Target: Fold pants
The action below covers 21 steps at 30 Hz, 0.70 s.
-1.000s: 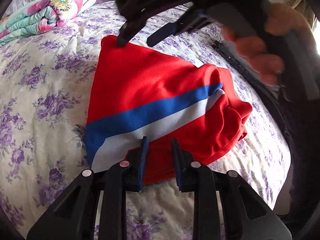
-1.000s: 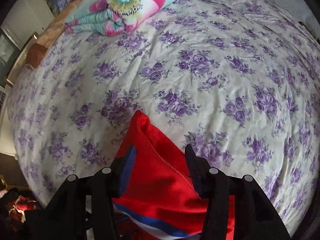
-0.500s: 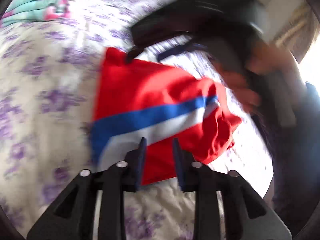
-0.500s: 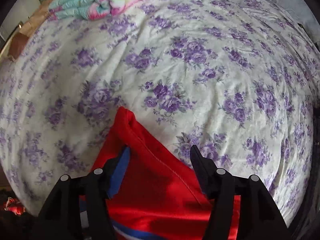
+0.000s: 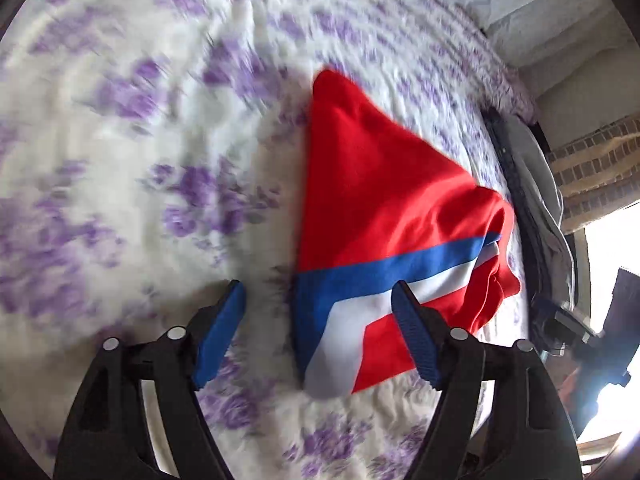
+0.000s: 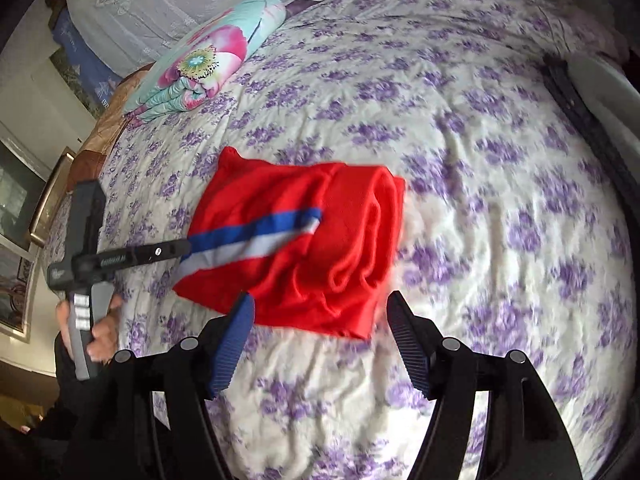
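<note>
The red pants (image 6: 304,248) with a blue and white stripe lie folded in a compact bundle on the bed; they also show in the left wrist view (image 5: 380,220). My left gripper (image 5: 320,328) is open and empty, its jaws wide apart just short of the bundle's striped corner. In the right wrist view the left gripper (image 6: 176,250) reaches in from the left, its tips at the stripe's end. My right gripper (image 6: 320,332) is open and empty, hovering just in front of the bundle's near edge, touching nothing.
The bed (image 6: 480,160) has a white sheet with purple flowers. A folded floral quilt (image 6: 204,60) lies at the far left by the headboard. A dark strap and grey cloth (image 5: 532,184) run along the bed's right edge. A brick wall and bright window lie beyond.
Both grippers have opened wider and pulled back from the pants. The left let go of the striped edge and swung left; the right gripper has left the left wrist view.
</note>
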Each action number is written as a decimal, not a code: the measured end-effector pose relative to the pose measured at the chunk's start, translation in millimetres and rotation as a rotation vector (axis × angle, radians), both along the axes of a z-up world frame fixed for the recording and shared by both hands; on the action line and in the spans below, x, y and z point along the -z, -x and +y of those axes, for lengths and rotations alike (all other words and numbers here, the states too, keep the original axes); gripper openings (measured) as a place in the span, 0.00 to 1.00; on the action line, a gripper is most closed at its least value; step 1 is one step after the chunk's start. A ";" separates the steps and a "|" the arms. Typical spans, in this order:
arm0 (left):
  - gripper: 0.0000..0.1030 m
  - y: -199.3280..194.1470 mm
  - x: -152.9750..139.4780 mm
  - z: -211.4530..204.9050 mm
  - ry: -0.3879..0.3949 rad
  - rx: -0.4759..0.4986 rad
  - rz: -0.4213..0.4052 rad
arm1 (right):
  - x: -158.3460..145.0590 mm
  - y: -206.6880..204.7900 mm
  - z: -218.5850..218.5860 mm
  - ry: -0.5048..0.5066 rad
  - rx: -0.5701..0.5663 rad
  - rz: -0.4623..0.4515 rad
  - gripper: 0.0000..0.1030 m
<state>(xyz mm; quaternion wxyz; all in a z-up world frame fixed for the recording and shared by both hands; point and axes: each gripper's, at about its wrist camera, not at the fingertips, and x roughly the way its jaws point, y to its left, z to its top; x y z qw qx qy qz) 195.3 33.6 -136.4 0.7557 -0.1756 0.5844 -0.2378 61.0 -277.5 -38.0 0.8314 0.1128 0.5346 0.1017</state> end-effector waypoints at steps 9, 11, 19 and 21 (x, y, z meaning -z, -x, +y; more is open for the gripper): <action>0.84 -0.1 -3.5 -18.7 0.247 0.118 -0.028 | 31.1 40.6 -42.0 -0.113 0.167 0.053 0.67; 0.84 -0.9 -1.0 -15.3 0.311 0.134 -0.029 | 35.1 32.7 -42.0 -0.146 0.183 0.071 0.67; 0.84 25.6 0.5 -49.7 0.077 0.216 -0.155 | 63.8 -38.0 -22.1 -0.300 0.157 0.169 0.67; 0.84 33.9 -0.5 -62.0 -0.006 0.225 -0.215 | 76.2 -52.7 -14.7 -0.339 0.132 0.212 0.71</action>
